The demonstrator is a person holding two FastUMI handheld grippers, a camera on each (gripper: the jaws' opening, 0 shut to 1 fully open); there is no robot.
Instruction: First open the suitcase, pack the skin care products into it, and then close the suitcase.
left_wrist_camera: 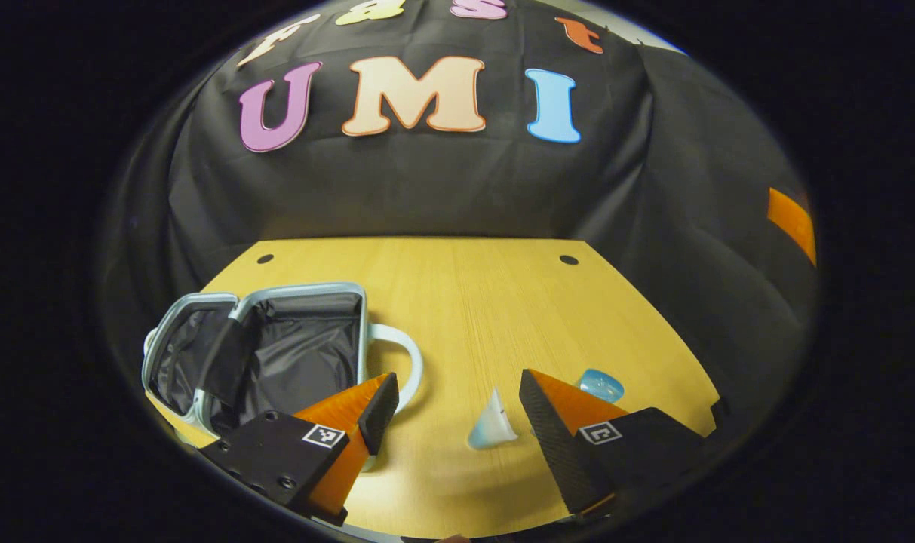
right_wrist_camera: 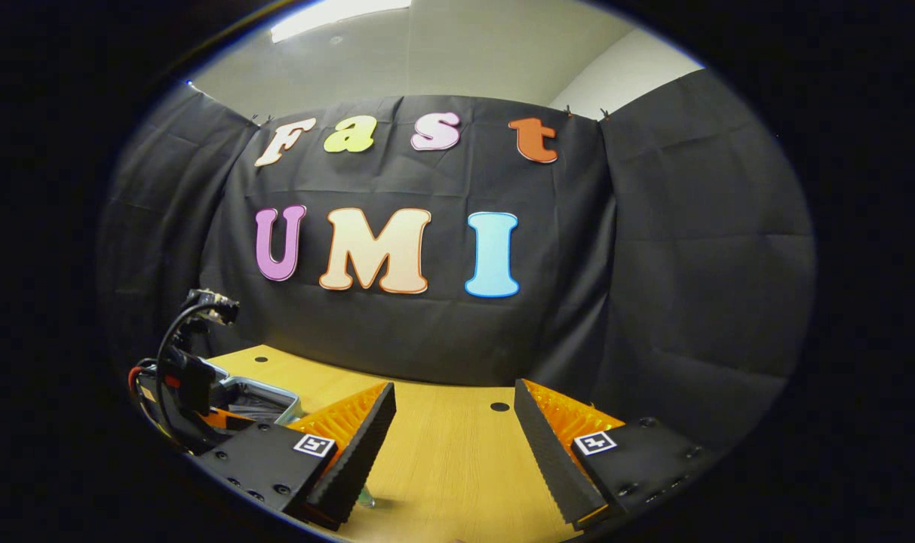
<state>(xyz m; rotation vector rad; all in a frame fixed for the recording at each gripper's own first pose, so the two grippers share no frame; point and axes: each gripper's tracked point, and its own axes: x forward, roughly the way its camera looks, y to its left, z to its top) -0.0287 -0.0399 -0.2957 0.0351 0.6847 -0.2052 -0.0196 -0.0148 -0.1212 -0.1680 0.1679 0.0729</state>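
Note:
The small suitcase lies open at the table's left, pale rim around black lining, white handle toward the middle. A white and blue tube lies on the wood between my left gripper's fingers, slightly ahead of them. A blue item lies just past the right finger. My left gripper is open and holds nothing; its left finger overlaps the suitcase's near corner. In the right gripper view, my right gripper hangs open above the table, with a small pale item peeking out under its left finger. The suitcase rim sits far left.
The wooden table has two dark holes near its back edge, one on the left. Black cloth walls close the back and right. The left gripper's body with black and red cables stands at the left of the right gripper view.

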